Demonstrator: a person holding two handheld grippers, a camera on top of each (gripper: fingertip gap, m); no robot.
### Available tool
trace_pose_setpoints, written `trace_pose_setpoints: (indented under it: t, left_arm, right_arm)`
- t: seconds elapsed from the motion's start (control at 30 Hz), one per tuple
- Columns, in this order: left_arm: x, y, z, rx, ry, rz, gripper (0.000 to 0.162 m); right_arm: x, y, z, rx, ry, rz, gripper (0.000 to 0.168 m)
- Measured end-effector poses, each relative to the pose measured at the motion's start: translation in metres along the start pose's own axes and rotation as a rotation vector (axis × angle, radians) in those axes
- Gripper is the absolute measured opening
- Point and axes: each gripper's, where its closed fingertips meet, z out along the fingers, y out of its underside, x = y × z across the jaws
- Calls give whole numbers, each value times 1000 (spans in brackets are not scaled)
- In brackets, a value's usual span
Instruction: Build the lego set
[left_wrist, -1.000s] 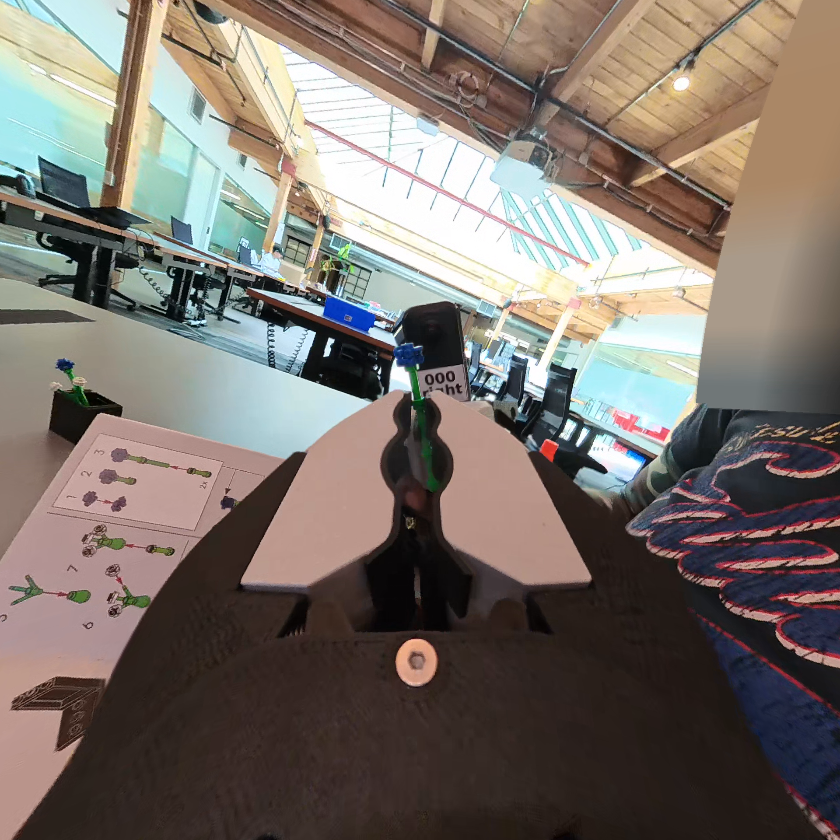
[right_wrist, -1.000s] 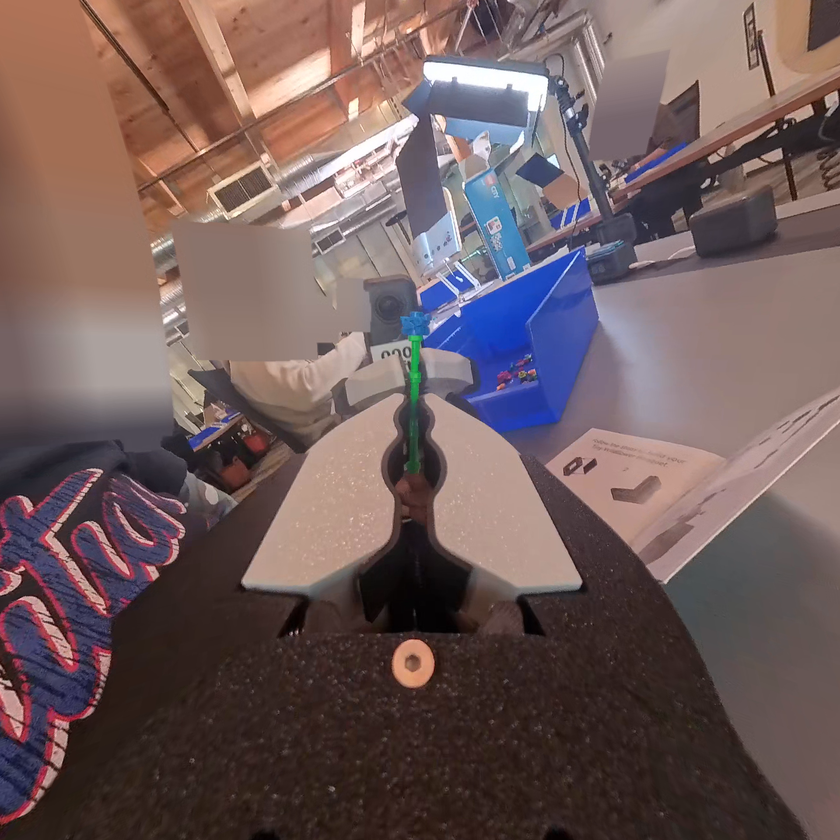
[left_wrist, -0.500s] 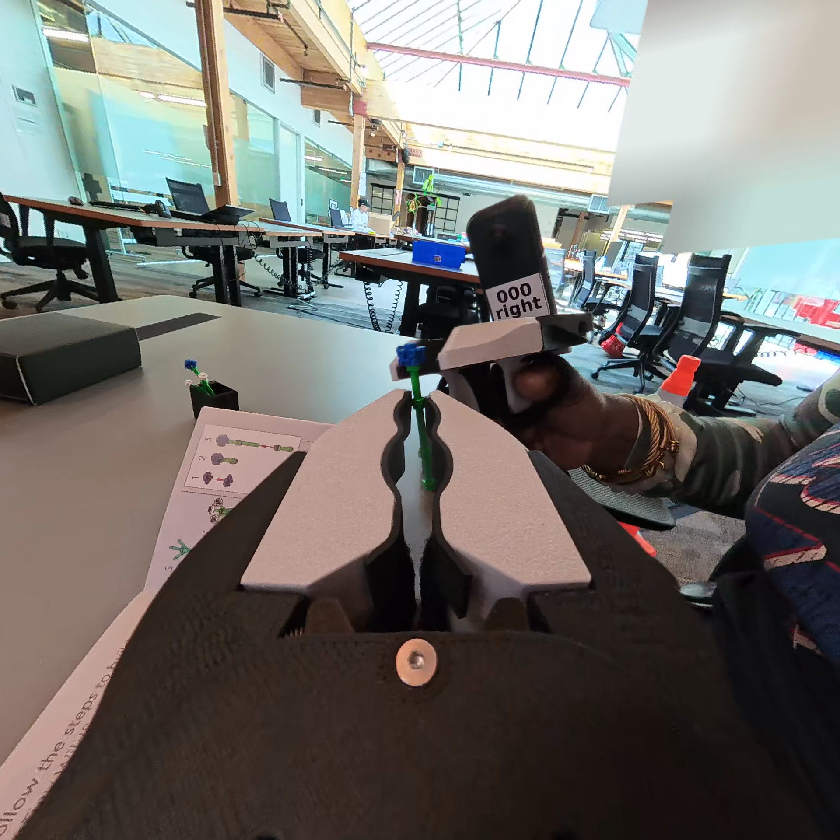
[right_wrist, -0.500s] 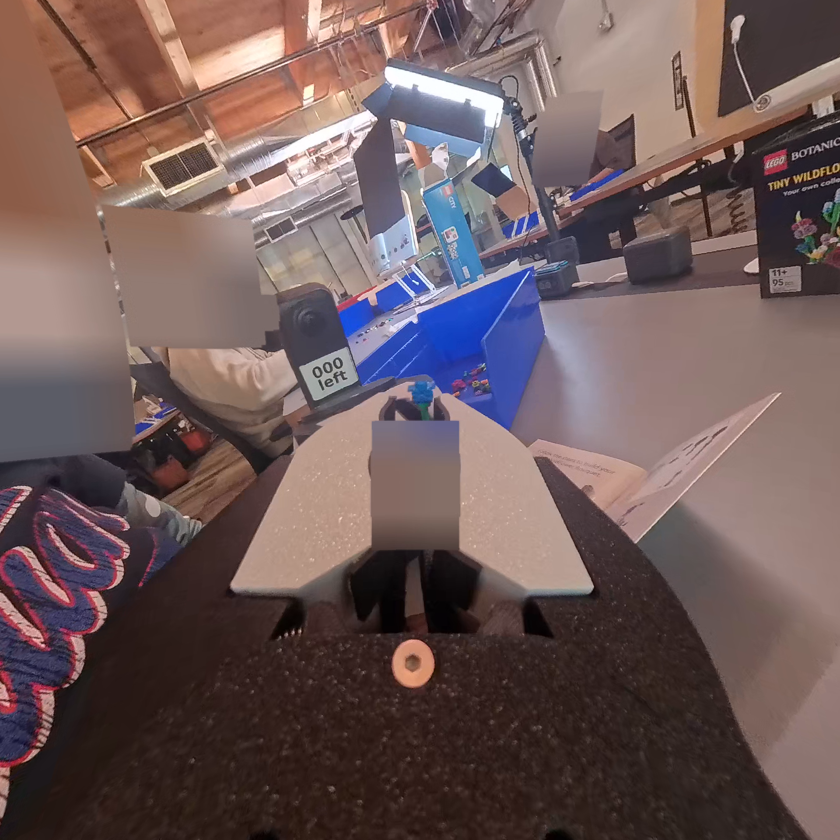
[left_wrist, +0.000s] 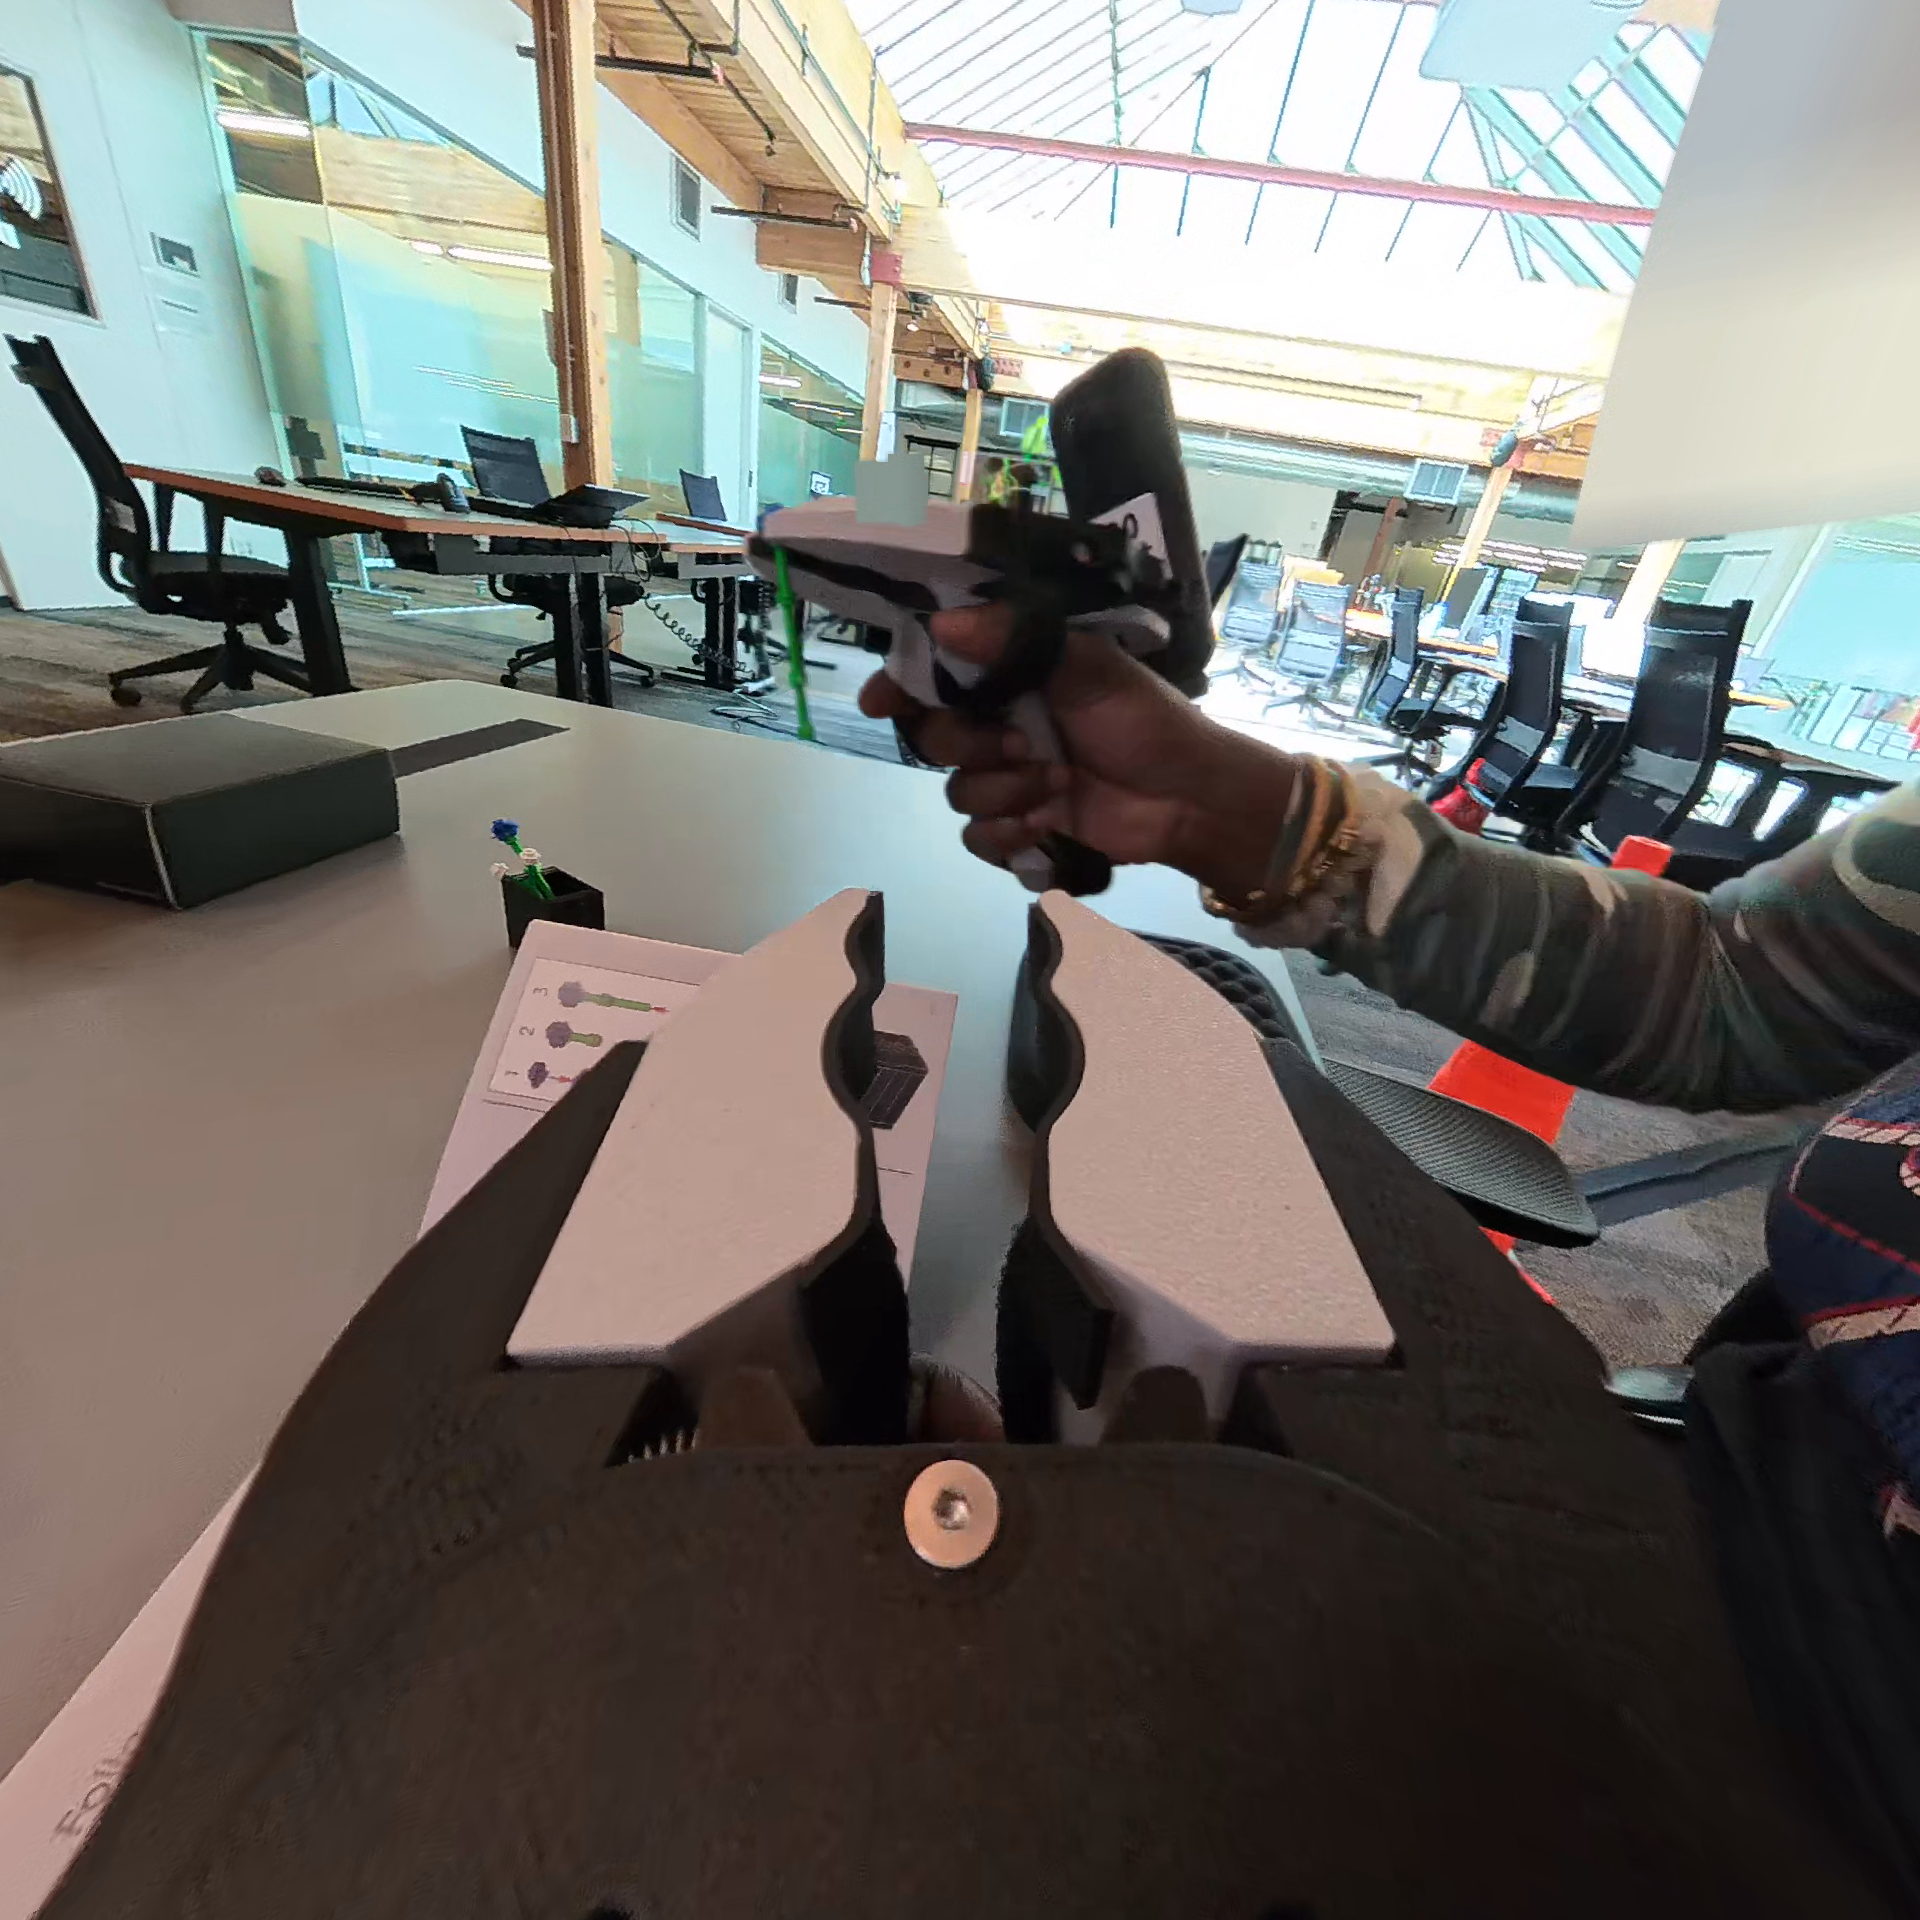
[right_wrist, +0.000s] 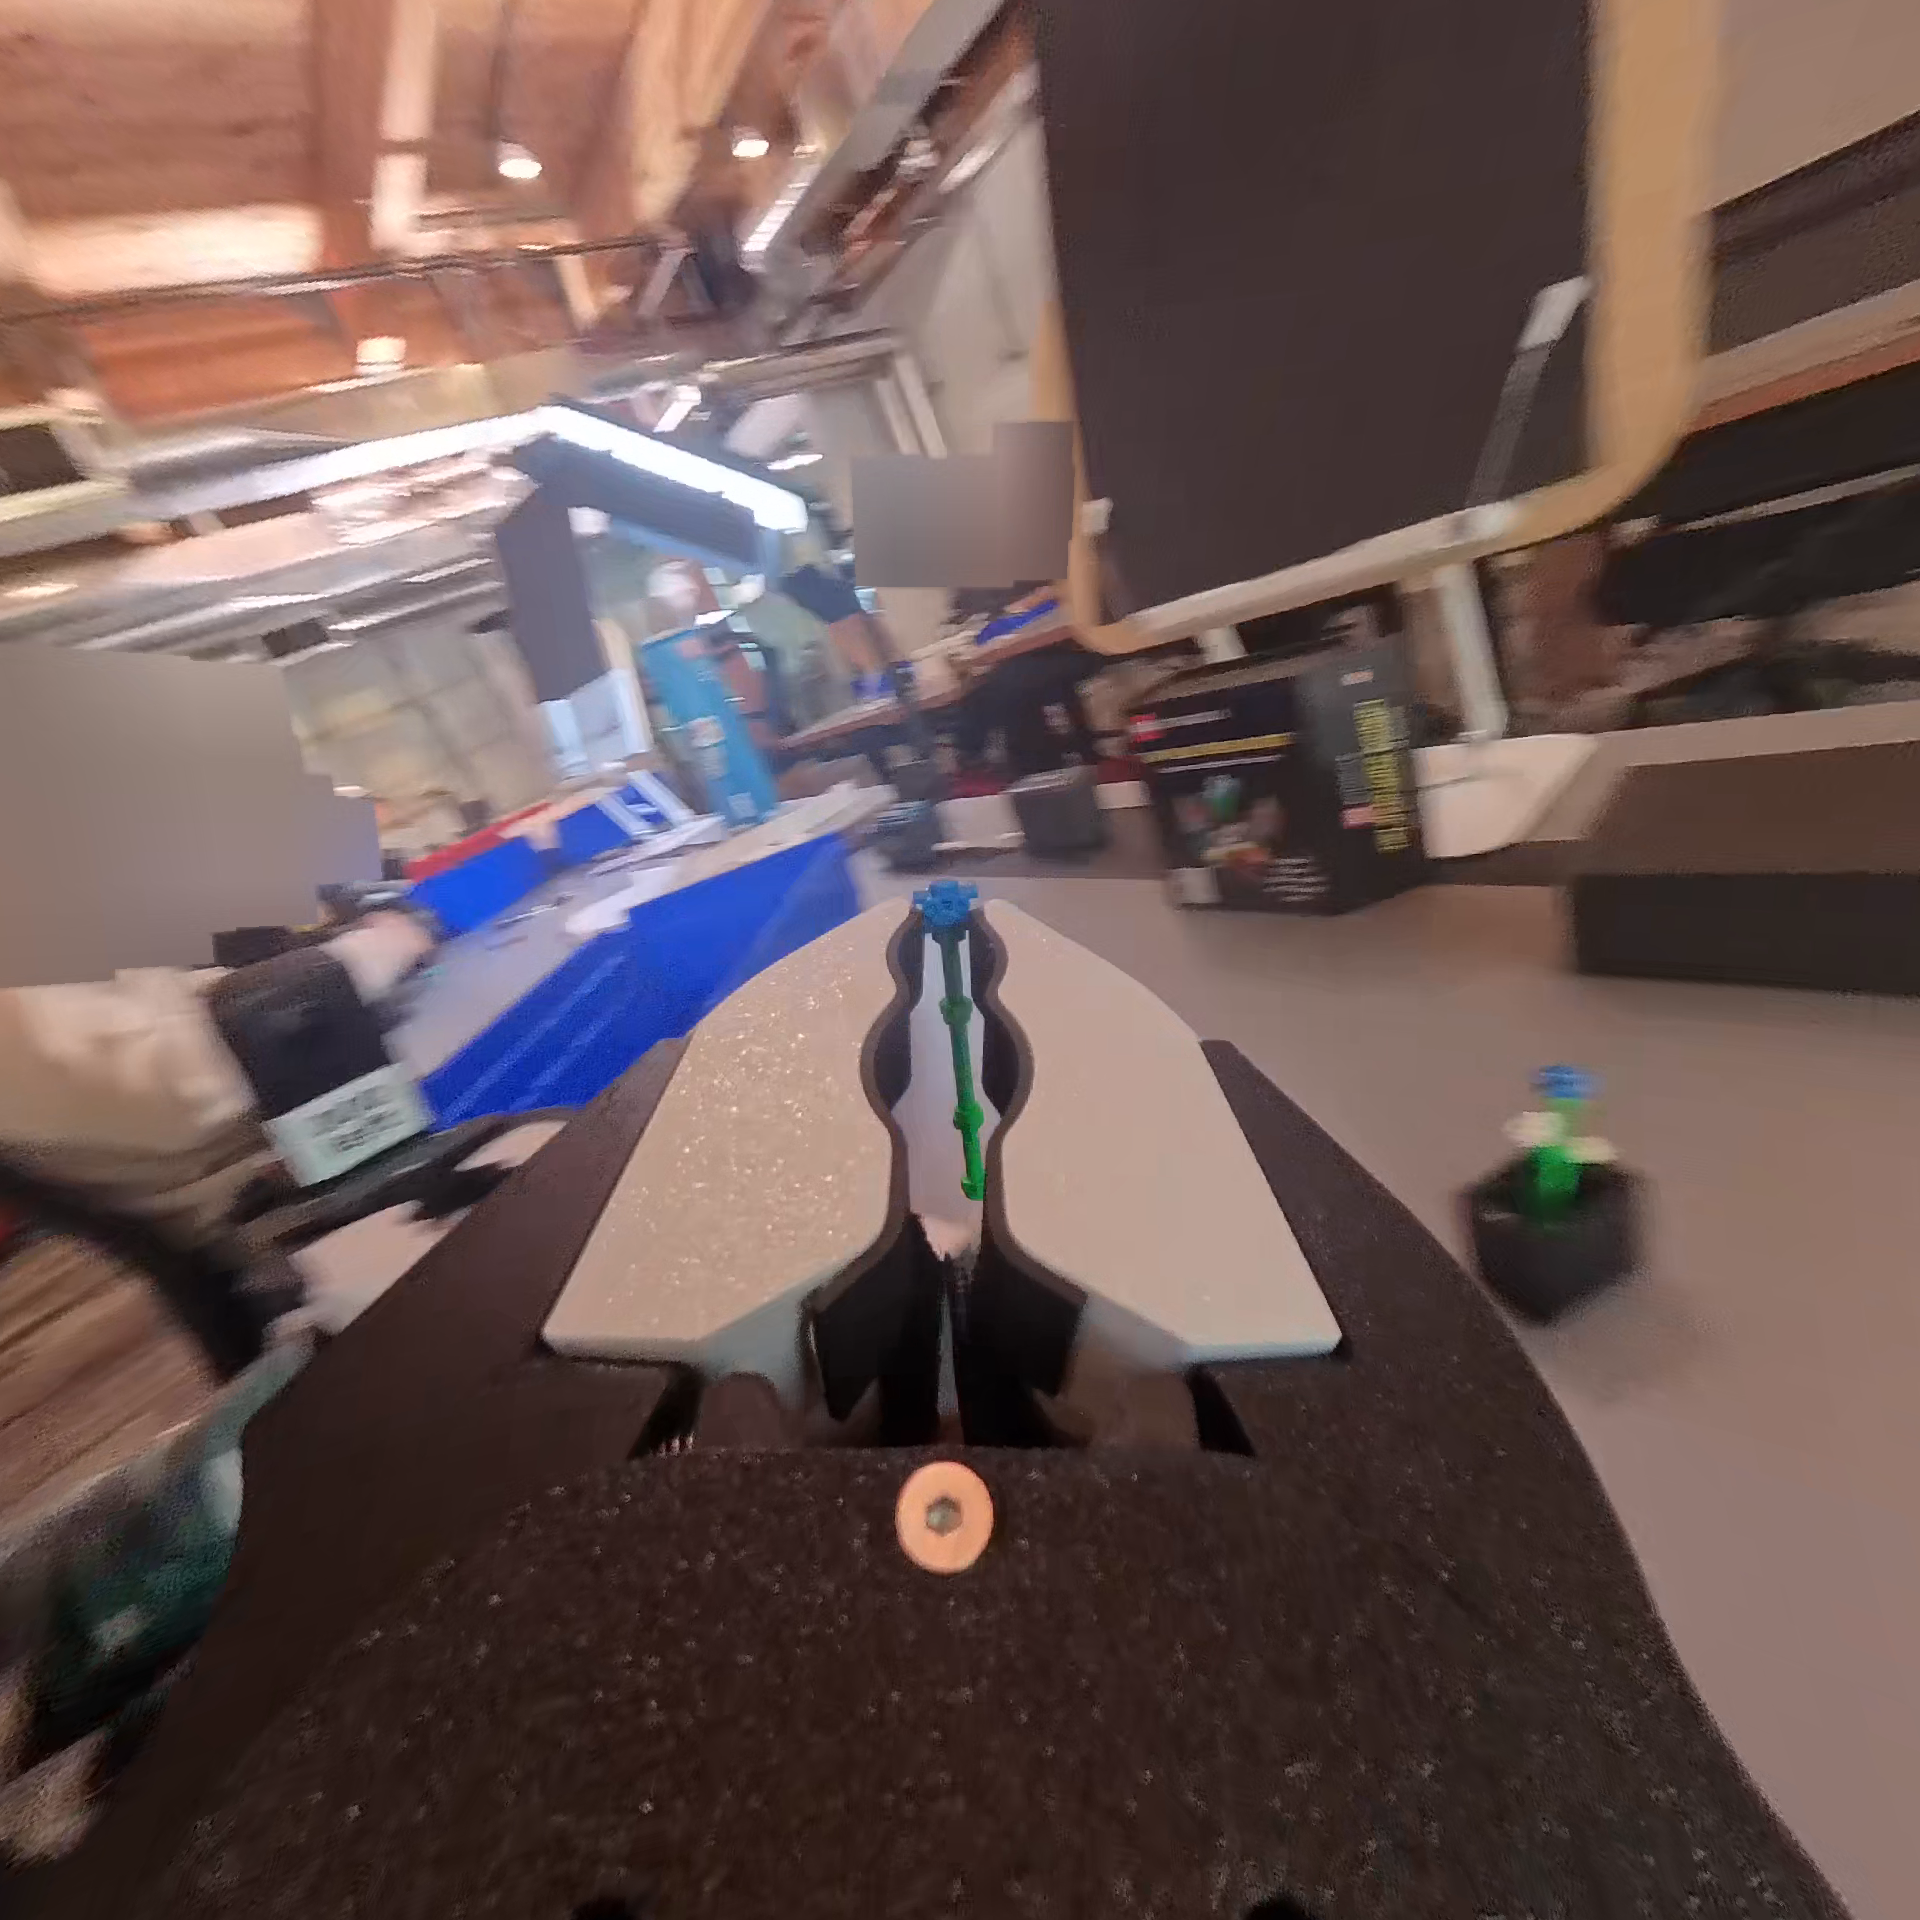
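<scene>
Grey tabletop (left_wrist: 260, 1091) carries my black flower pot (left_wrist: 552, 906), just beyond the instruction sheet (left_wrist: 582, 1039). My left gripper (left_wrist: 954, 940) gapes empty, while my right gripper (right_wrist: 943, 920) is clamped on the blue-headed flower stem (right_wrist: 961, 1081), up in the air and well clear of that pot. I judge planting is in hand: next I must bring the stem down upright into the pot.

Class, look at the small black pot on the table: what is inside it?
The black pot holds green stems with one blue flower and small white ones; its inside, where the stems attach, is hidden.
</scene>
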Motion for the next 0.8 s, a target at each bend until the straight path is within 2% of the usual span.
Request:
trace_pose_setpoints:
  t: [0.17, 0.3, 0.47, 0.8]
  left_arm:
    - [-4, -1, -2, 10, -12, -25, 26]
    - [-5, -1, -2, 14, -8, -24, 26]
    - [-7, 0, -3, 7, -16, -39, 26]
    - [-9, -2, -5, 11, -31, -36, 26]
  right_arm:
    - [98, -2, 11, 29, 260, -41, 8]
    - [139, 21, 25, 6, 383, -5, 8]
    - [156, 40, 32, -53, 481, -36, 8]
    - [163, 55, 34, -76, 545, -5, 8]
